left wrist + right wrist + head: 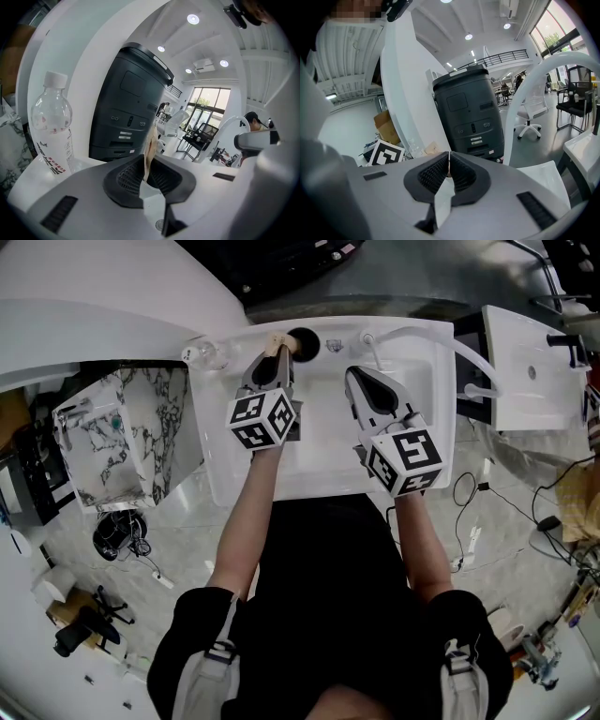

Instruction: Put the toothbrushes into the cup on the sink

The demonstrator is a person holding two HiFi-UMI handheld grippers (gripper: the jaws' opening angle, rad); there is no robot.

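In the head view my left gripper (277, 358) reaches to the back rim of the white sink (319, 451), shut on a beige toothbrush (278, 341) whose end lies at the edge of the dark round cup (303, 340). The left gripper view shows its jaws (149, 165) closed on the beige handle (151, 143), which sticks up between the pads. Beside it, over the basin, my right gripper (355, 379) is shut. In the right gripper view its jaws (449, 168) meet with nothing sticking out.
A clear plastic bottle (204, 354) (52, 125) stands at the sink's back left. A white curved faucet tube (457, 345) (524, 96) arcs at the right. A dark grey machine (131, 101) (471, 110) stands behind. A second white basin (530, 367) is at the far right.
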